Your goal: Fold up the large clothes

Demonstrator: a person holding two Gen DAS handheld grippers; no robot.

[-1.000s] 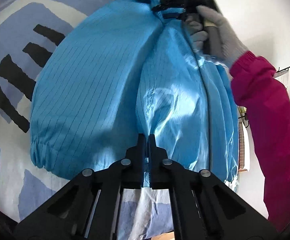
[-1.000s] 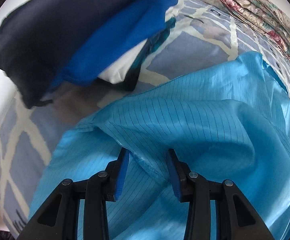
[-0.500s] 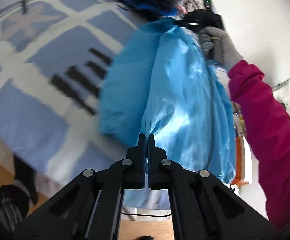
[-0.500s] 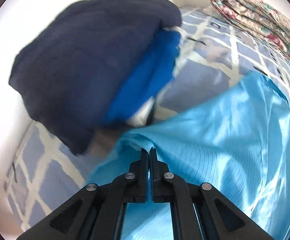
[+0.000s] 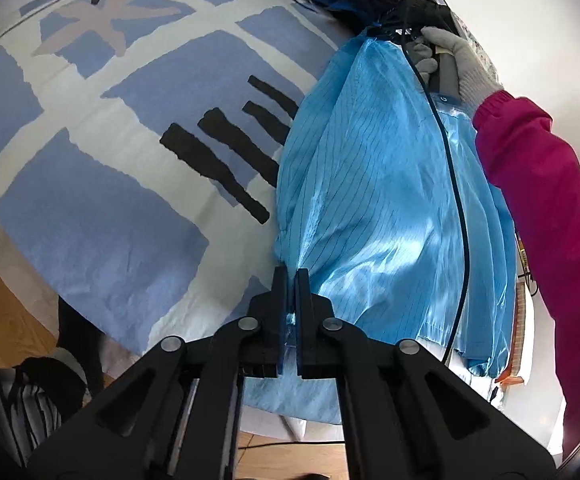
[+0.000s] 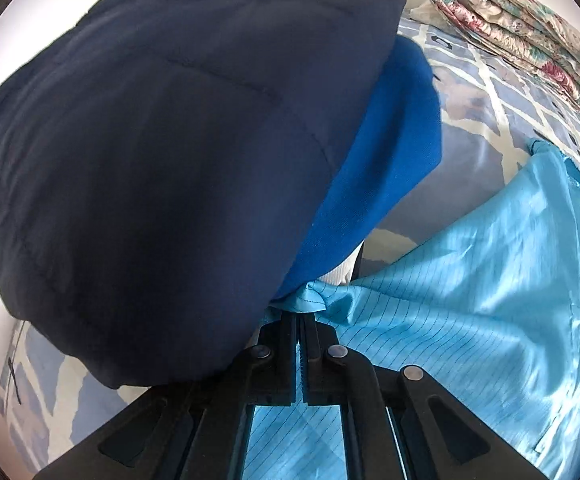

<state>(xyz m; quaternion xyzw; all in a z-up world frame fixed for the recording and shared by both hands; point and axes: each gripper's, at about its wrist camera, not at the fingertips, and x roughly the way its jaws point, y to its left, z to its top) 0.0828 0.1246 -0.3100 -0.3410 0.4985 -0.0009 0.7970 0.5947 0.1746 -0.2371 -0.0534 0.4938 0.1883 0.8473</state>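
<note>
1. The left claw (image 5: 291, 280) is clamped on one edge of the shiny light-blue pinstriped garment (image 5: 374, 200).
2. The right claw (image 6: 301, 322) pinches a bunched edge of it.
3. The garment hangs stretched between both claws, above the blue-and-white patterned bed (image 5: 110, 152).
4. A folded navy quilted coat (image 6: 162, 152) lies just beside the right claw.

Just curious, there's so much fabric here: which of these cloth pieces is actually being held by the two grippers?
The shiny light-blue pinstriped garment: both grippers pinch it, unlike the dark navy jacket and floral quilt.
</note>
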